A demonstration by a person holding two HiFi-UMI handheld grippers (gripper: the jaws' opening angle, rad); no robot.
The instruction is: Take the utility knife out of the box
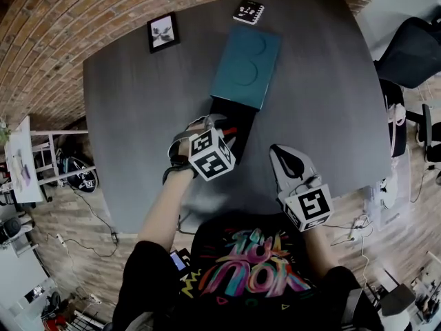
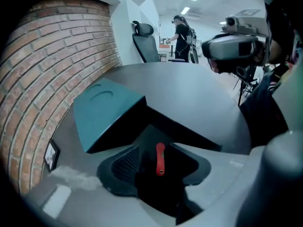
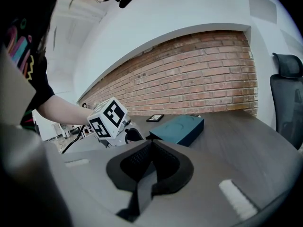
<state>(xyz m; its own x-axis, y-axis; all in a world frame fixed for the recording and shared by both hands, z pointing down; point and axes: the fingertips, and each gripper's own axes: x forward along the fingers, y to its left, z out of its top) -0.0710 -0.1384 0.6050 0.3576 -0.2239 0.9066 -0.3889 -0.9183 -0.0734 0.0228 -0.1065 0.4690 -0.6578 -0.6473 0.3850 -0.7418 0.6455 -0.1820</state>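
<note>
1. The dark grey table (image 1: pixel 138 102) carries a flat teal box (image 1: pixel 246 66), which lies lengthwise from near the middle of the far edge toward the table's centre.
2. A black inner tray (image 1: pixel 242 119) sticks out of the box's near end, pointing at the near edge of the table.
3. The red utility knife (image 2: pixel 160 158) lies inside this tray, lengthwise along it, and has not been lifted out.
4. The left hand-held gripper (image 1: pixel 217 125) points steeply down over the tray. Its jaws stand wide apart with the knife between them, and neither pad presses on the knife.
5. The right hand-held gripper (image 3: pixel 150 145) hangs above the near right part of the table, well apart from the box. Its jaws are together at the tips with nothing between them.
6. A black-framed picture (image 1: pixel 163 32) rests near the far left corner of the table.
7. A small black-and-white marker card (image 1: pixel 249 12) lies at the far edge, just beyond the box.
</note>
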